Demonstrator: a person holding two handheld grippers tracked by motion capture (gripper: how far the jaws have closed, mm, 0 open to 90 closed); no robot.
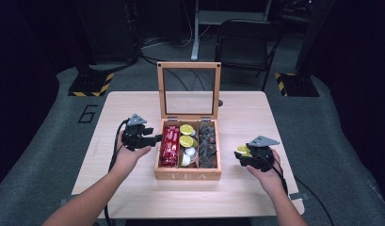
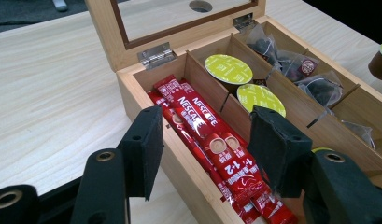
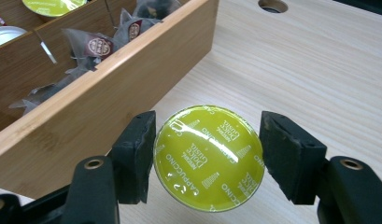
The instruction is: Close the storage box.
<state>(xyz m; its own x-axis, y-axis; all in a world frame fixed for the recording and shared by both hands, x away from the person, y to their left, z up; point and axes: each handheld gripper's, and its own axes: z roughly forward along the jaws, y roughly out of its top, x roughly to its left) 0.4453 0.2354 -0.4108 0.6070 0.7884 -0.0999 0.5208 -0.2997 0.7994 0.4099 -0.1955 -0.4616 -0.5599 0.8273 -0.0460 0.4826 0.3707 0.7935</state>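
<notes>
A wooden tea box (image 1: pixel 188 176) stands mid-table with its glass lid (image 1: pixel 188 66) propped upright. Red Nescafe sachets (image 2: pixel 205 126) fill its left compartment, green-lidded capsules (image 2: pixel 228 69) lie in the middle one, and dark tea bags (image 2: pixel 296 65) in the right one. My left gripper (image 2: pixel 205 135) hovers open over the box's left wall, one jaw outside the wall and the other above the sachets, gripping nothing. To the right of the box, just above the table, my right gripper (image 3: pixel 207 135) is shut on a yellow-green cappuccino capsule (image 3: pixel 209 158), also seen as the capsule (image 1: pixel 244 150) from above.
The box's right wall (image 3: pixel 109 93) runs close beside the held capsule. A round hole (image 3: pixel 272 5) pierces the tabletop behind the box. Bare wood (image 1: pixel 246 117) lies right of the box and along the front edge. A black chair (image 1: pixel 246 37) stands beyond the table.
</notes>
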